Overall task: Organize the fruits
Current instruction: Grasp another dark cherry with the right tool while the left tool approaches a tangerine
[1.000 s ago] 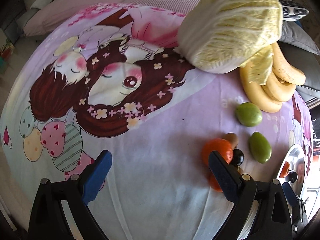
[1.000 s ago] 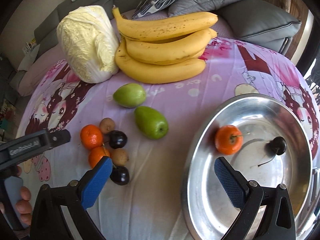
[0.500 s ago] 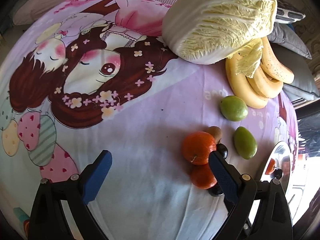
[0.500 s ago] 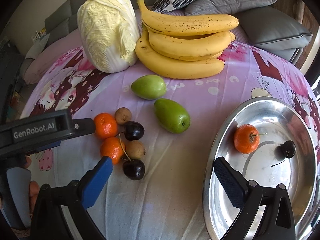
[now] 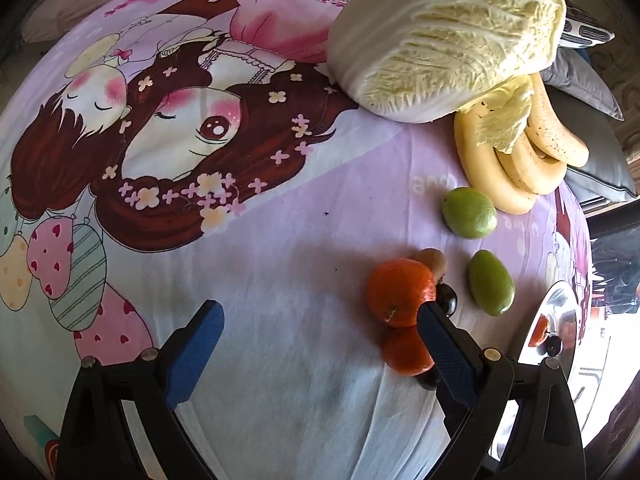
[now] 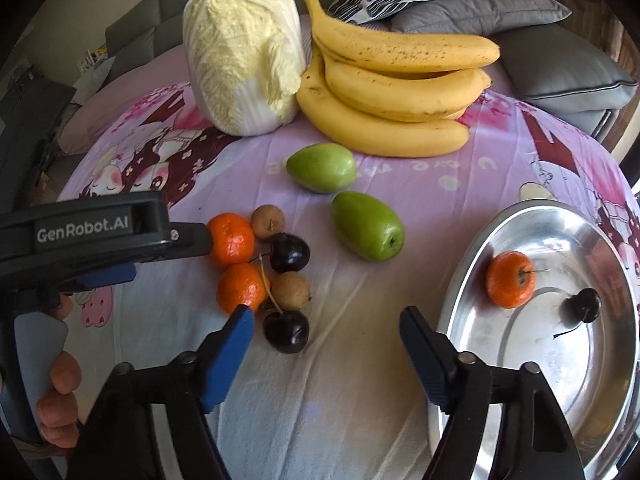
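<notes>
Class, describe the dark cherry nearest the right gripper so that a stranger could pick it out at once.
Start at the bunch of yellow bananas and come forward past the two green fruits to the cluster of small fruit on the purple printed cloth. The dark cherry lies at the cluster's near edge. Unlike the other dark cherry behind it, it sits just before the closing right gripper.

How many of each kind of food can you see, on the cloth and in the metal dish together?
Oranges: 3
Cherries: 3
Small brown fruits: 2
Green fruits: 2
Banana bunch: 1
Cabbage: 1
Total: 12
One orange and one cherry lie in the metal dish.
</notes>
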The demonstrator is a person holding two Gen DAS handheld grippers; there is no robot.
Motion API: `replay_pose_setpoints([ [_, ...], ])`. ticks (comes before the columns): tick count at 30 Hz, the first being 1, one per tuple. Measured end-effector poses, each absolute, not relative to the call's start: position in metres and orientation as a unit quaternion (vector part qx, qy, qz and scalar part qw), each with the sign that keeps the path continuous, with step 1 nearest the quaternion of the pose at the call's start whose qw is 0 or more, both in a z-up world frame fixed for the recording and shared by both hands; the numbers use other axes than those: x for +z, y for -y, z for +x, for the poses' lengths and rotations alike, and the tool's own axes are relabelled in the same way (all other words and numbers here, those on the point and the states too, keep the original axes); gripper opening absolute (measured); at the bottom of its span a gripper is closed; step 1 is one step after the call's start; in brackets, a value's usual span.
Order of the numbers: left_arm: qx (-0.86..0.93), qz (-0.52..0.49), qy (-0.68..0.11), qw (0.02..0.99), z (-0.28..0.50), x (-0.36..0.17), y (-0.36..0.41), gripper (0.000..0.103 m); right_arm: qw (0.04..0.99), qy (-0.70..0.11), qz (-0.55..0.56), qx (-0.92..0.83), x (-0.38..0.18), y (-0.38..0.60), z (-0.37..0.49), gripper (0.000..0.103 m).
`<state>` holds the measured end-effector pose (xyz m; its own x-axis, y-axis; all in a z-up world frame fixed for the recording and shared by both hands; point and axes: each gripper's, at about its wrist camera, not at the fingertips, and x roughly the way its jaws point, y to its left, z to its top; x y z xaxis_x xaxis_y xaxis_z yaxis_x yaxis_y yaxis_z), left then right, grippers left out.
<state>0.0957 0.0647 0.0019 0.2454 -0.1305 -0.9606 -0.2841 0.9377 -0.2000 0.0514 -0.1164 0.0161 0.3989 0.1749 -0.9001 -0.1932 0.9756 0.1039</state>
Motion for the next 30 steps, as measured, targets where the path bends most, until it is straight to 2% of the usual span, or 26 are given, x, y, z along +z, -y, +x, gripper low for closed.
replay_pose_setpoints([
  [2, 0.048, -0.174, -0.611, 0.771, 0.094, 0.001, -0.066, 0.097, 0.836, -0.536, -0.014, 0.117, 0.016, 0.112, 0.05, 0.075],
  [4, 0.032, -0.183, -0.61, 0.77, 0.091, 0.0, -0.065, 0.097, 0.836, -0.535, -0.019, 0.126, 0.016, 0.108, 0.049, 0.066],
  [8, 0.0, -0.176, -0.616, 0.768, 0.089, -0.003, -0.054, 0.097, 0.828, -0.544, -0.024, 0.135, 0.011, 0.104, 0.049, 0.06],
  [10, -0.018, -0.172, -0.618, 0.767, 0.088, -0.003, -0.046, 0.093, 0.824, -0.55, -0.027, 0.136, 0.007, 0.102, 0.05, 0.052],
  [13, -0.033, -0.163, -0.622, 0.765, 0.089, -0.004, -0.035, 0.088, 0.82, -0.555, -0.027, 0.14, 0.003, 0.101, 0.051, 0.05],
  [17, -0.046, -0.153, -0.632, 0.758, 0.09, -0.005, -0.018, 0.087, 0.817, -0.557, -0.027, 0.147, 0.0, 0.099, 0.052, 0.049],
  [19, -0.052, -0.151, -0.635, 0.756, 0.09, -0.006, -0.013, 0.076, 0.815, -0.559, -0.026, 0.149, -0.002, 0.098, 0.053, 0.049],
  [25, -0.057, -0.139, -0.64, 0.754, 0.095, -0.015, 0.001, 0.067, 0.814, -0.56, -0.02, 0.15, -0.004, 0.099, 0.055, 0.04],
  [30, -0.053, -0.133, -0.643, 0.752, 0.097, -0.017, 0.005, 0.067, 0.813, -0.561, -0.015, 0.154, -0.004, 0.099, 0.055, 0.035],
])
